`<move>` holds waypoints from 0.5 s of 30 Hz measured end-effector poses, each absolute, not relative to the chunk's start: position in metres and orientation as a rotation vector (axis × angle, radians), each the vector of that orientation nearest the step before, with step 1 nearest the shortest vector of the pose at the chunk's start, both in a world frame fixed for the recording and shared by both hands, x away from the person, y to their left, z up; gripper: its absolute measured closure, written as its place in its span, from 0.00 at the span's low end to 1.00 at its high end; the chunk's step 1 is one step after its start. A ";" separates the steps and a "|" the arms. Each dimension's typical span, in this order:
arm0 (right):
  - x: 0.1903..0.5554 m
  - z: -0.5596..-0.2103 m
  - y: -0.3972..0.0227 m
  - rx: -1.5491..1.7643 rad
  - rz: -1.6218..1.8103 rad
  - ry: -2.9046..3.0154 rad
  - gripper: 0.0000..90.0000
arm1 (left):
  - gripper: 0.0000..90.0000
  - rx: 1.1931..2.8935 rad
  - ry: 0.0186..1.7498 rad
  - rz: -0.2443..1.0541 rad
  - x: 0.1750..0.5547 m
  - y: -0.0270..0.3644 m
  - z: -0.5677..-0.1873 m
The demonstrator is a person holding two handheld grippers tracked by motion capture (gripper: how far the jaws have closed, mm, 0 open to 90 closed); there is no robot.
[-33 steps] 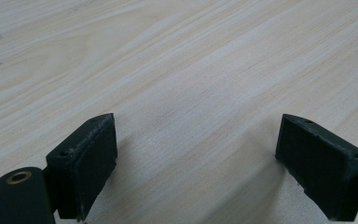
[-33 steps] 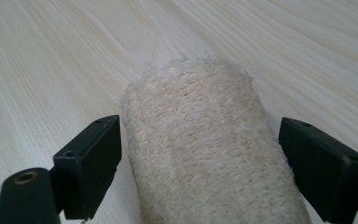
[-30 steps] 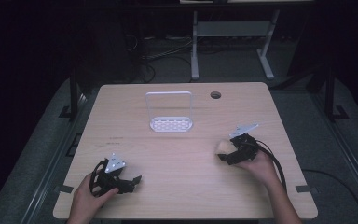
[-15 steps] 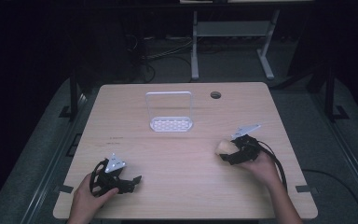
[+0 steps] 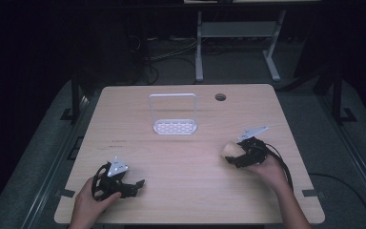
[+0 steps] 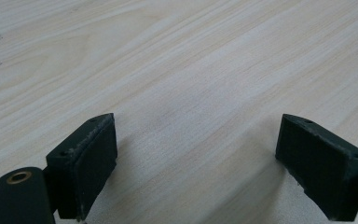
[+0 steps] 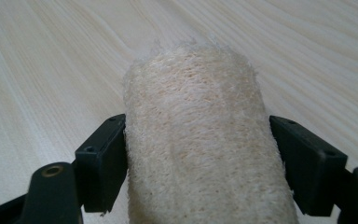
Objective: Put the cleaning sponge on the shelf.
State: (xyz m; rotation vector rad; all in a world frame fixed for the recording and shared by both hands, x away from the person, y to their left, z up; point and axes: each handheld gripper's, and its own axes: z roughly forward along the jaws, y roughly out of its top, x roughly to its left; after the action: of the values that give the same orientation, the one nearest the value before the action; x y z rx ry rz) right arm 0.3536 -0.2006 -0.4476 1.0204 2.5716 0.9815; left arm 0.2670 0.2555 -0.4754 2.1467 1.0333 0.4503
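A pale, fibrous loofah roll (image 5: 228, 150) lies on the wooden table (image 5: 186, 143) at the right. My right gripper (image 5: 234, 155) lies low on the table behind it, held by a hand. In the right gripper view the loofah (image 7: 200, 140) sits between the two black pads (image 7: 105, 158), which touch its sides; the jaws have just been closing on it. At the table's front left, my left gripper (image 5: 136, 185) rests in a hand. Its jaws (image 6: 196, 154) stand wide apart over bare wood with nothing between them.
A white wire rack (image 5: 173, 114) with a perforated base stands upright at the table's middle back. A round cable hole (image 5: 220, 97) lies near the far edge. Cables trail from the right gripper towards the front right. Dark floor and a metal frame lie beyond the table.
Both hands stay where they were. The loofah lies at the same spot in the right gripper's jaws.
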 end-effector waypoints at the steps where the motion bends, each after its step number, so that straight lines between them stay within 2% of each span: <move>1: 0.353 -0.445 -0.200 1.010 0.979 2.571 0.26 | 0.13 2.147 1.033 0.450 0.267 0.256 -0.475; 15: 0.355 -0.425 -0.197 0.983 0.993 2.569 0.26 | 0.13 2.147 1.033 0.450 0.267 0.256 -0.475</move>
State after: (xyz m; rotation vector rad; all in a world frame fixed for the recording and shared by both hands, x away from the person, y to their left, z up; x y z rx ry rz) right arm 0.3547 -0.1968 -0.4252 0.9830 2.5688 0.9930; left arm 0.2669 0.2555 -0.4754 2.1467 1.0333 0.4499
